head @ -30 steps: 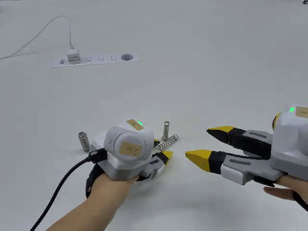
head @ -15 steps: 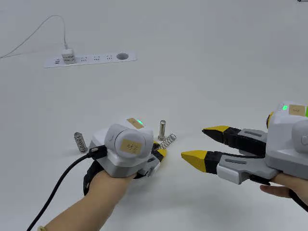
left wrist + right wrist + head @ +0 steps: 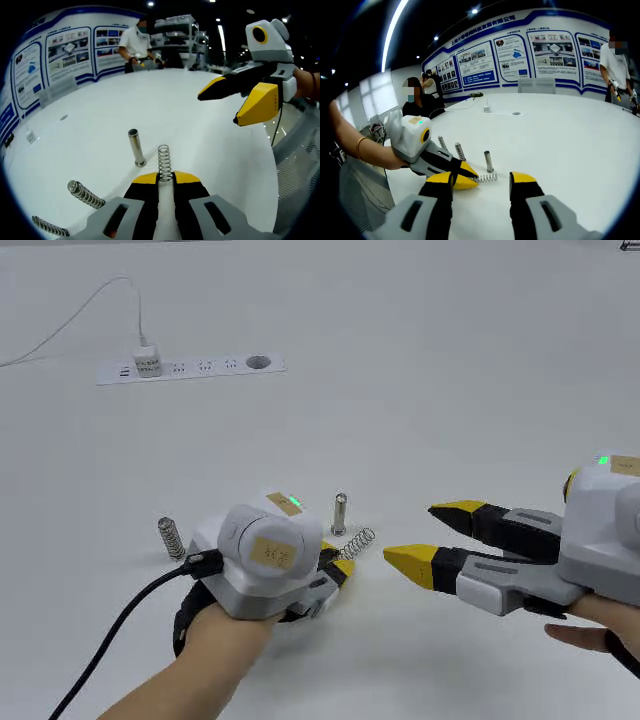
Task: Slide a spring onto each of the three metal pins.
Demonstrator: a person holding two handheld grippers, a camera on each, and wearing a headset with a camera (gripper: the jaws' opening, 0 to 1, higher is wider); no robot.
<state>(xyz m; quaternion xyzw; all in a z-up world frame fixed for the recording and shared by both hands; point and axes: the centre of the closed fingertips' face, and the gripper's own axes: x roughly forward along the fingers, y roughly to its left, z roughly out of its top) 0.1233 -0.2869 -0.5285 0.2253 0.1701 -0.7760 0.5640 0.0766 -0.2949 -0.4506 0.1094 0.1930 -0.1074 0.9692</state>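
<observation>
My left gripper (image 3: 338, 565) is shut on one end of a small spring (image 3: 356, 541), which sticks out forward from the jaws just right of a bare upright metal pin (image 3: 340, 513). In the left gripper view the spring (image 3: 164, 161) points ahead beside the pin (image 3: 135, 147). A pin with a spring on it (image 3: 171, 536) stands left of the gripper's body. Two such sprung pins (image 3: 460, 151) (image 3: 441, 142) stand behind the bare pin (image 3: 489, 161) in the right gripper view. My right gripper (image 3: 430, 534) hovers open to the right, holding nothing.
A white power strip (image 3: 190, 367) with a plugged-in charger (image 3: 147, 359) and its cable lies at the far left of the white table (image 3: 420, 390). A black cable (image 3: 110, 640) trails from the left gripper toward me. People stand at the back of the room.
The head camera has shifted a little. My left gripper still holds the spring beside the bare pin, and the right gripper stays open at about the same spot.
</observation>
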